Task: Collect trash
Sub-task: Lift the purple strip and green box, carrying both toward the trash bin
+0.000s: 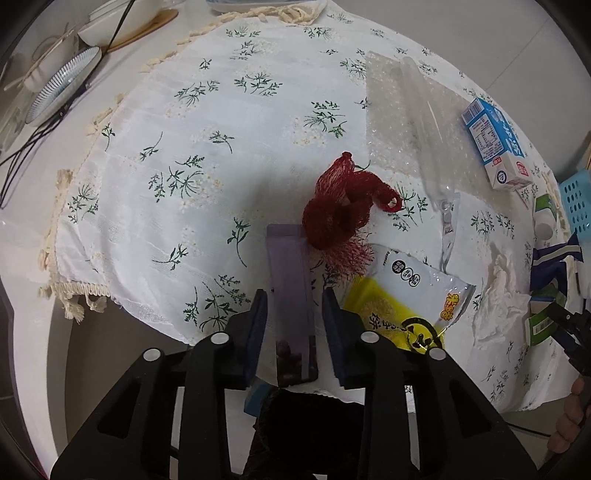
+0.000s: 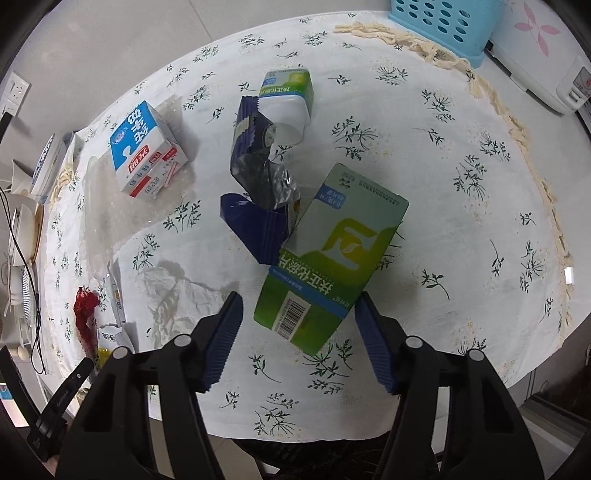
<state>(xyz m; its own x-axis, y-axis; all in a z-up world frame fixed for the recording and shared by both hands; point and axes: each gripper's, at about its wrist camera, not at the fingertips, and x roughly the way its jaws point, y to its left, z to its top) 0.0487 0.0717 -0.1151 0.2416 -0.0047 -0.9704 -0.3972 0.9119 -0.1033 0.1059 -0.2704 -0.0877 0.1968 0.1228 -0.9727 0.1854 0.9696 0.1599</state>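
Left gripper (image 1: 295, 299) is seen spread, its pads set either side of a purple wrapper (image 1: 290, 280) without clear contact; the wrapper lies flat on the floral cloth of the tabletop (image 1: 166, 122). Just beyond the wrapper's far end, a red mesh net (image 1: 343, 206) is bunched, touching a yellow-and-white snack packet (image 1: 406, 295) to its right. Crumpled tissue (image 1: 498, 295) is noted right of the packet; a bubble-wrap sheet (image 1: 402, 110) and a blue-and-white milk carton (image 1: 495, 144) lie farther off. Right gripper (image 2: 299, 317) is likewise spread, its pads flanking the near end of a green box (image 2: 332, 258), gaps visible on both sides. A torn dark-blue foil bag (image 2: 258, 184) is touched by the box's left edge; behind it a white-and-green bottle (image 2: 288, 99) lies on its side. A light-blue basket (image 2: 443, 26) stands at the far edge.
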